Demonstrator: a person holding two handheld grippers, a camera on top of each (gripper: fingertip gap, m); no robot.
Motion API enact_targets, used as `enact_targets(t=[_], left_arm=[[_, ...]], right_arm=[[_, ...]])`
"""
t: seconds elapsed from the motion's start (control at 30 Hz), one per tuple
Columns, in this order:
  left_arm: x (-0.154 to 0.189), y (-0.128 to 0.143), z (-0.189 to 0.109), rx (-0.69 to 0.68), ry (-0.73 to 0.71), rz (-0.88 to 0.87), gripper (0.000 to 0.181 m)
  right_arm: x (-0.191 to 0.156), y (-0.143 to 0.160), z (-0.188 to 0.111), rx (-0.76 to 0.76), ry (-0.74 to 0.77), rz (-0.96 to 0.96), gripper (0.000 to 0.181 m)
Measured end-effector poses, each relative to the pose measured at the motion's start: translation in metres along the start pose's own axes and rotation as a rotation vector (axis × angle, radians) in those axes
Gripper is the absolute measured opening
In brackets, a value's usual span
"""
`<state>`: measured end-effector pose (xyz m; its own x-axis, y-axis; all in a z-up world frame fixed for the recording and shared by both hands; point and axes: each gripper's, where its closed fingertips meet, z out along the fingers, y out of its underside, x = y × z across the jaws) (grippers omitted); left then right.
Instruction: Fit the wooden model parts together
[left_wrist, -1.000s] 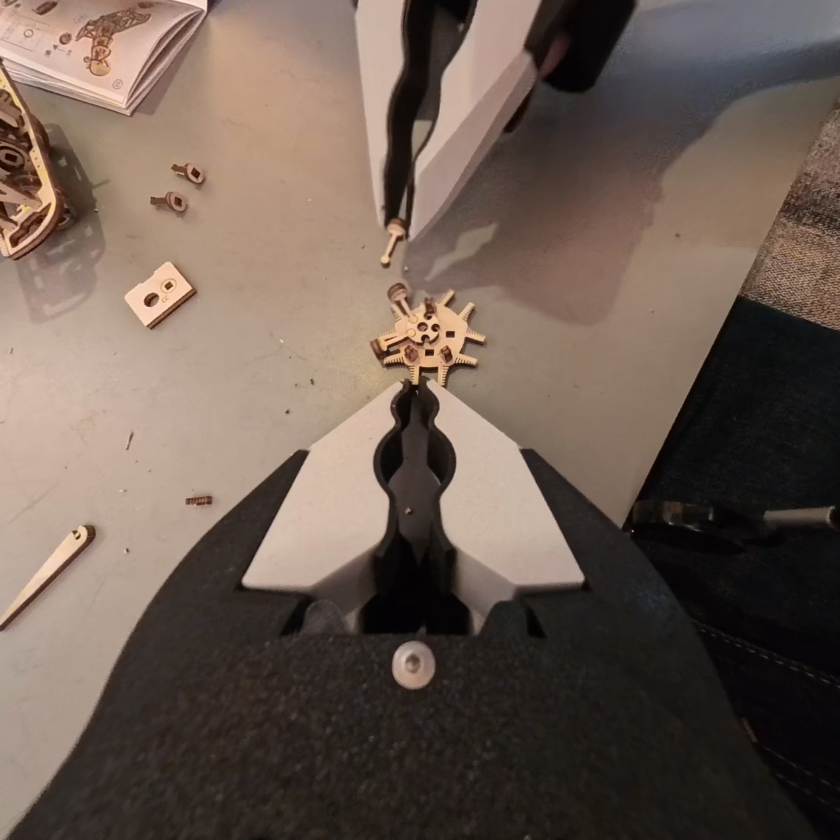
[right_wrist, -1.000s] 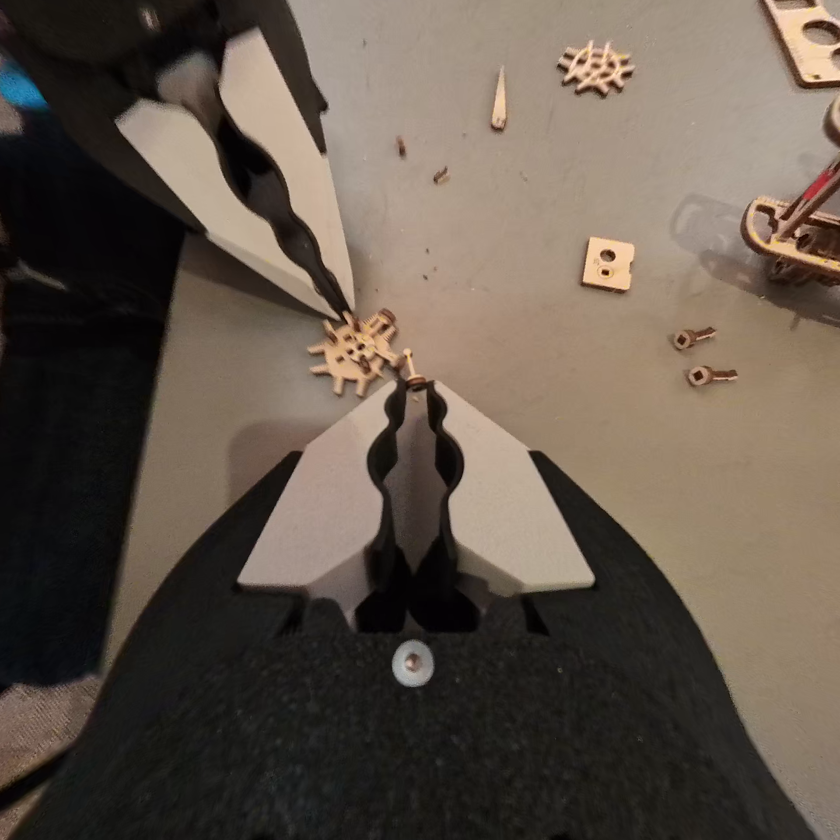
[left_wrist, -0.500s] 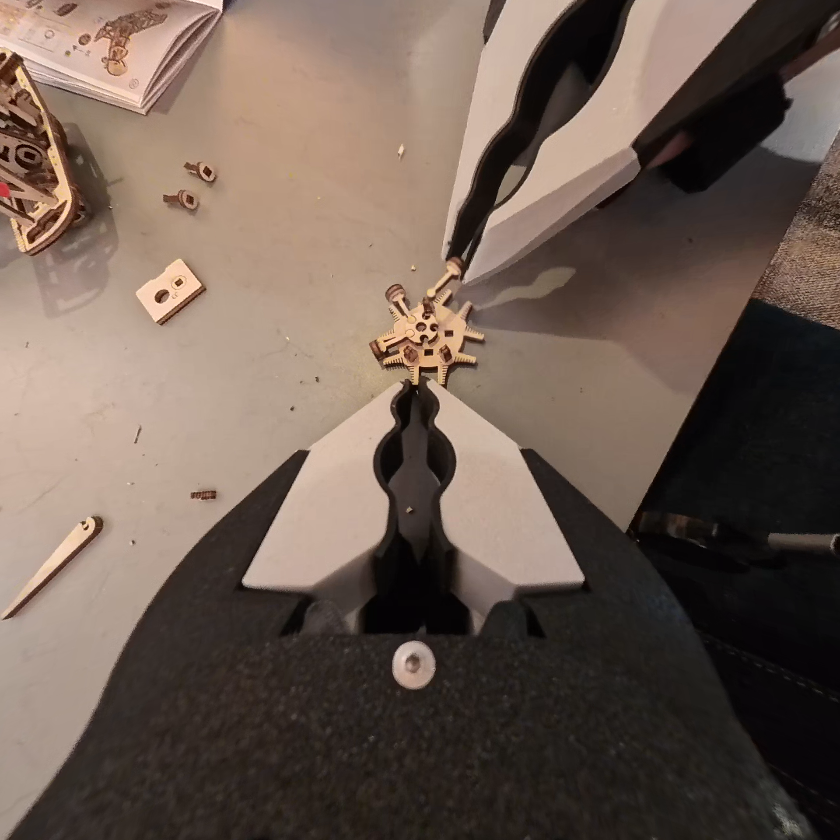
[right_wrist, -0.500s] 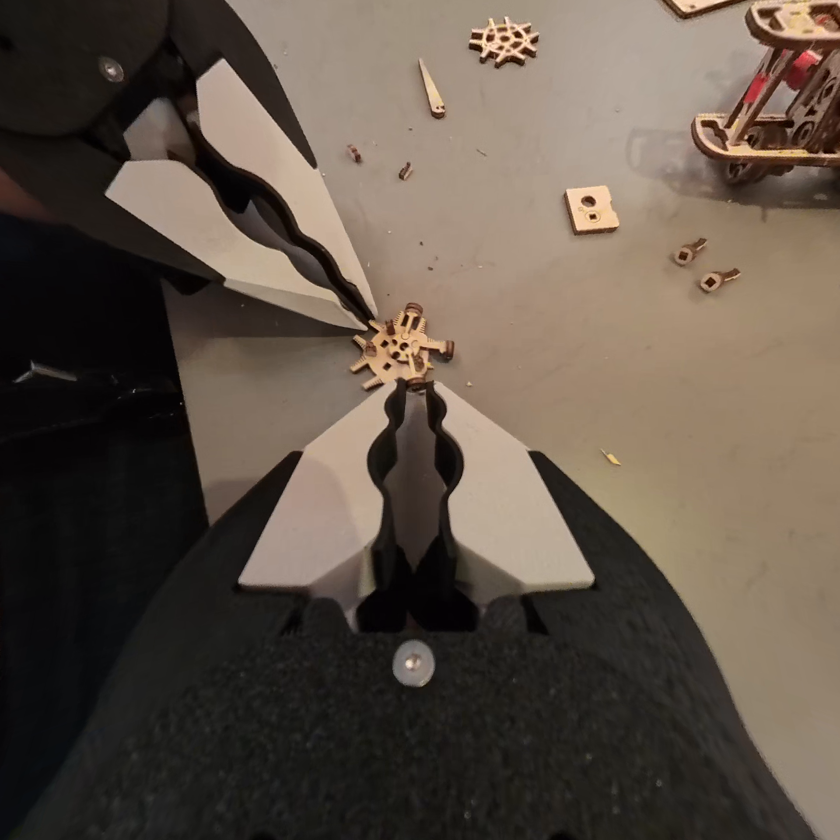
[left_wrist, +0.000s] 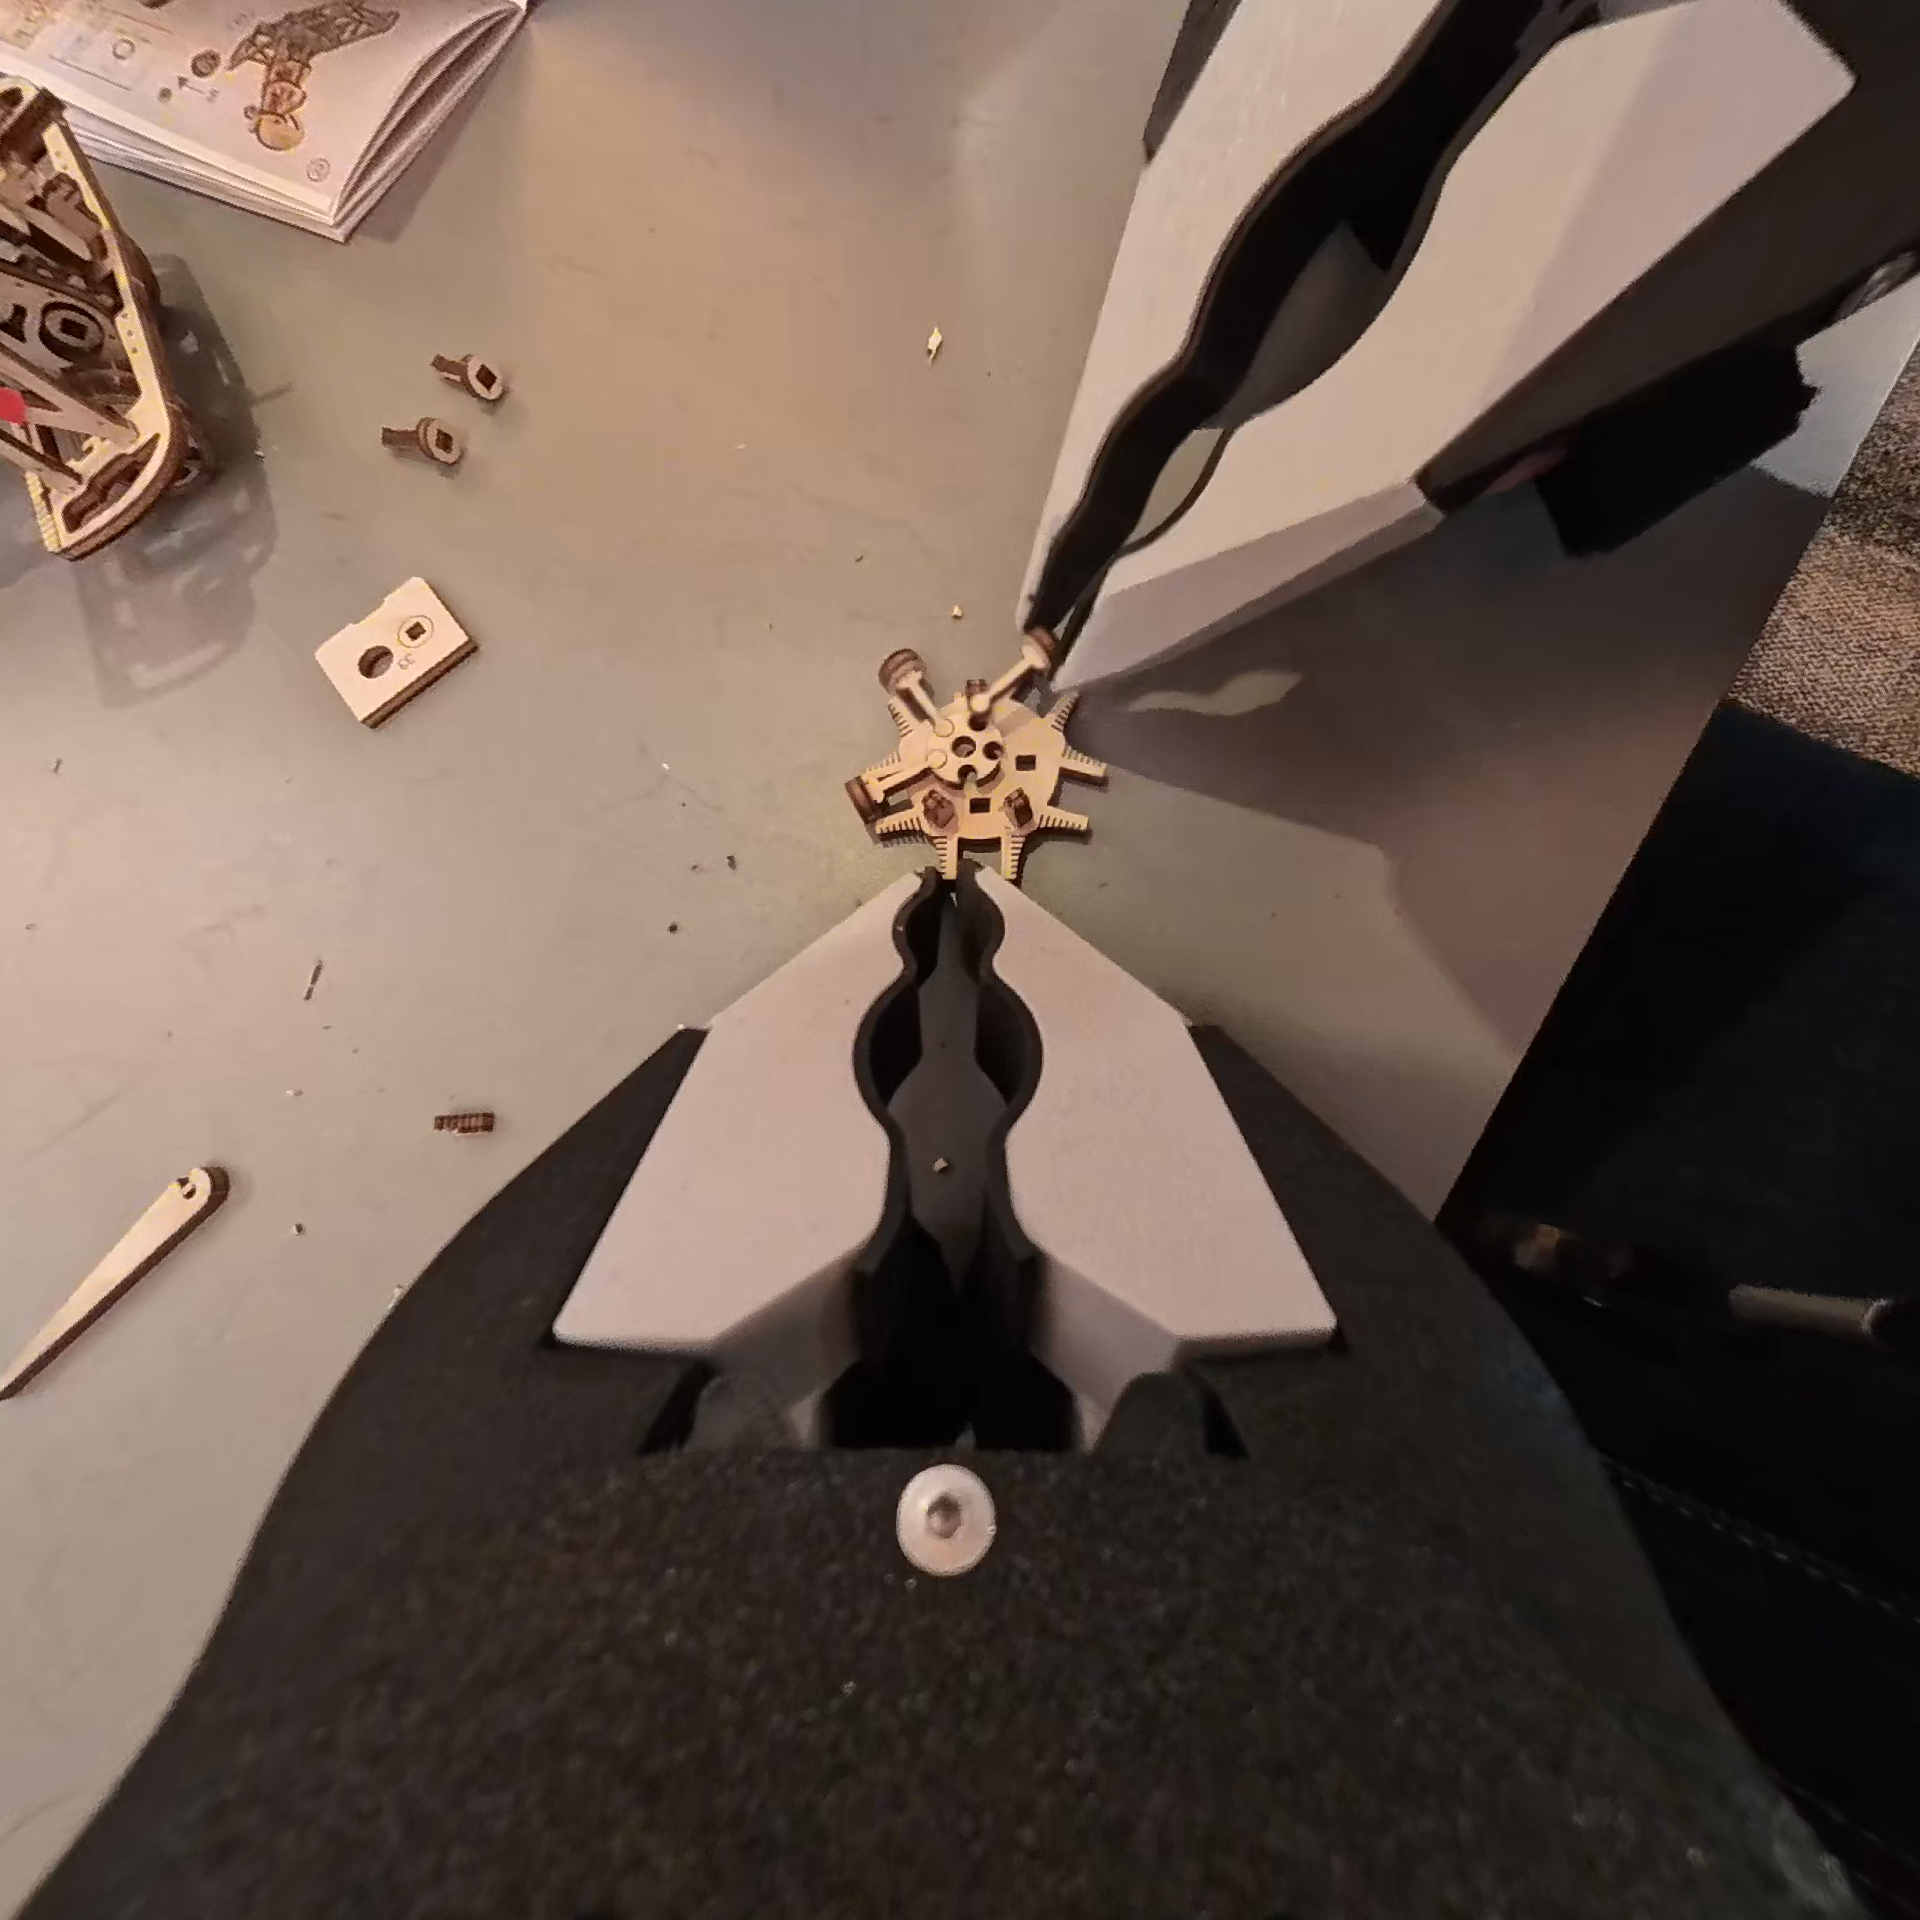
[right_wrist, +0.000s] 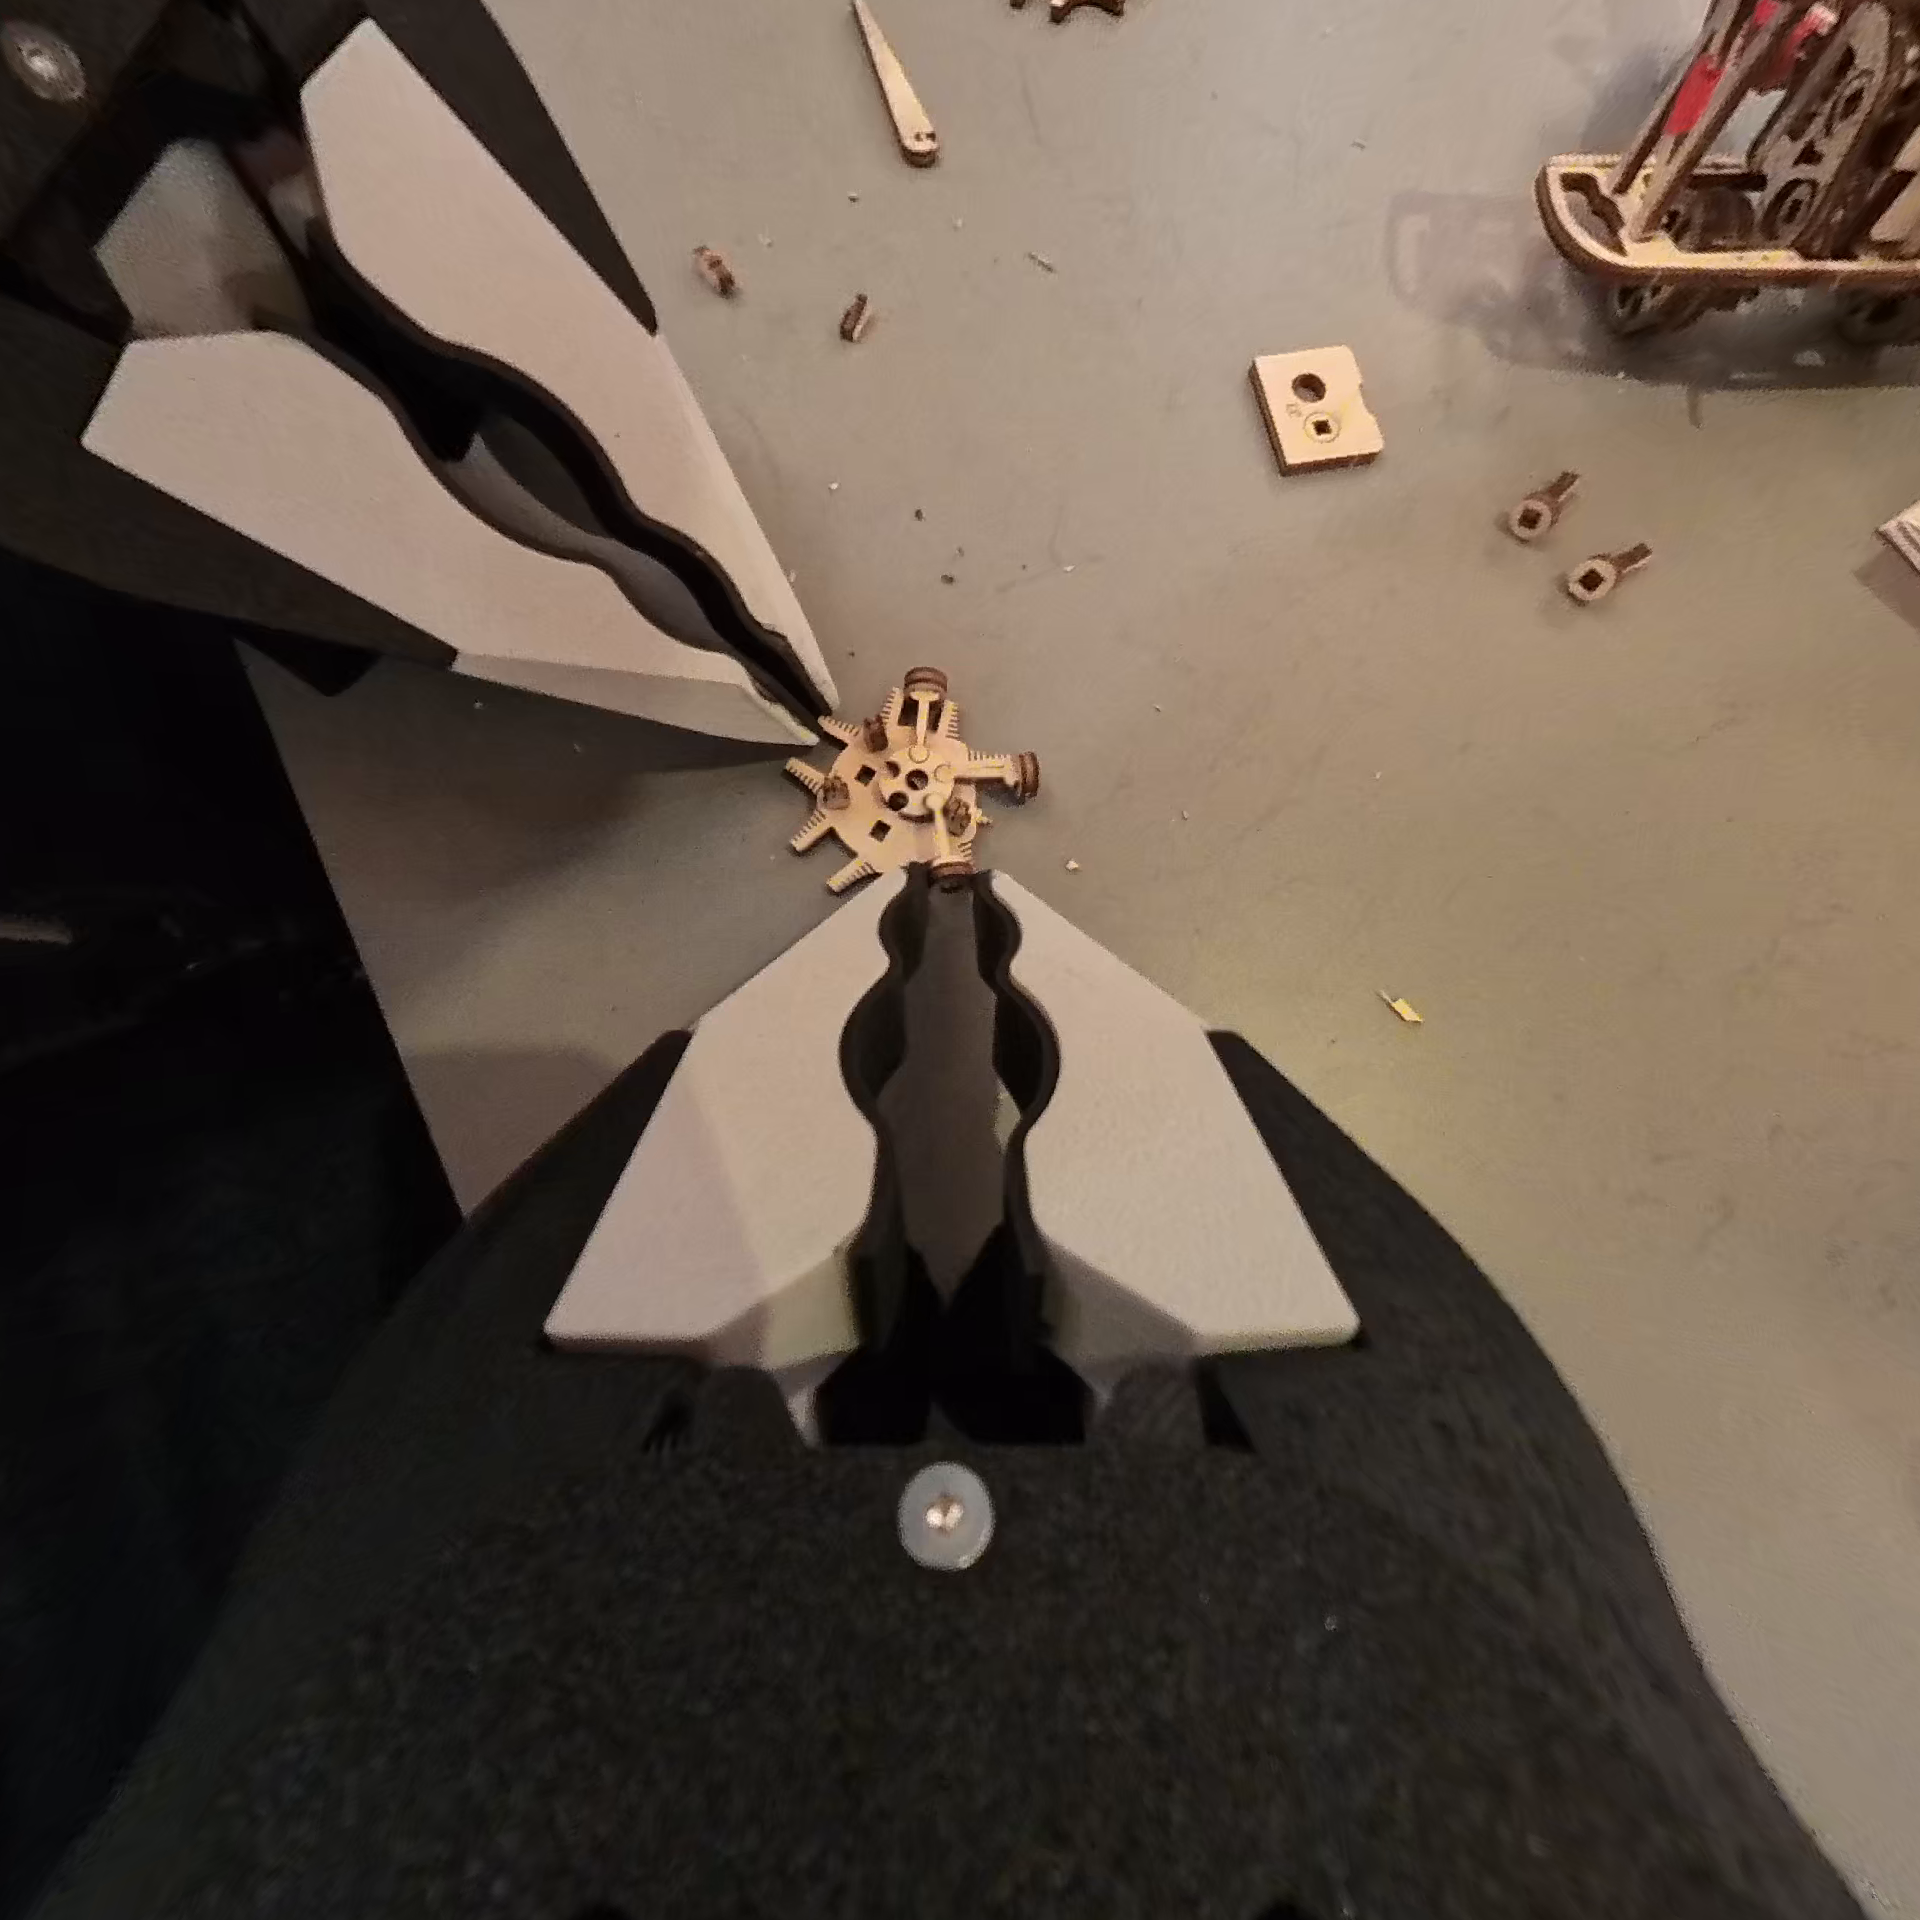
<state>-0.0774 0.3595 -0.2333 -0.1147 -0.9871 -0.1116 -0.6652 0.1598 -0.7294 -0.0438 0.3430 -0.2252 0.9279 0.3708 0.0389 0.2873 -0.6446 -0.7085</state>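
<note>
Grey-green tabletop (left_wrist: 623, 935), matte, scuffed and flecked with wood crumbs, fills both views; its near edge drops off to dark fabric on the person's side. Next in size, a partly built wooden model (right_wrist: 1756, 156) of laser-cut ply with red bits stands at the far side, beside a folded paper booklet (left_wrist: 260, 94).

Left gripper (left_wrist: 948, 883), with pale grey wedge fingers, wavy black inner pads and a rough black body, is pinched on one toothed spoke of the spoked wooden disc (left_wrist: 971, 774), which lies flat on the table near its edge. Right gripper (right_wrist: 948, 878), of the same build, comes in from the opposite side and is pressed together on the capped head of a thin wooden pin (right_wrist: 943, 831). The pin's long axis runs from the gripper tip inward to the disc's hub, where its far end sits by the small round holes. Two like pins (left_wrist: 904, 681) already lie radially on the disc, pointing outward.

Scattered well apart from the disc: a square ply plate (left_wrist: 395, 649) with a round and a square hole, a long tapered wooden sliver (left_wrist: 114, 1278), and two small dark keyed pieces (left_wrist: 447, 405).
</note>
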Motion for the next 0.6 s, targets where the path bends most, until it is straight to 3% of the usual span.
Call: enact_targets(t=[0.6], left_arm=[[0.0007,0.0000,0.0000,0.001,0.008,-0.003,0.000]], right_arm=[[-0.0019,0.0025,0.0033,-0.045,-0.002,-0.028,0.008]])
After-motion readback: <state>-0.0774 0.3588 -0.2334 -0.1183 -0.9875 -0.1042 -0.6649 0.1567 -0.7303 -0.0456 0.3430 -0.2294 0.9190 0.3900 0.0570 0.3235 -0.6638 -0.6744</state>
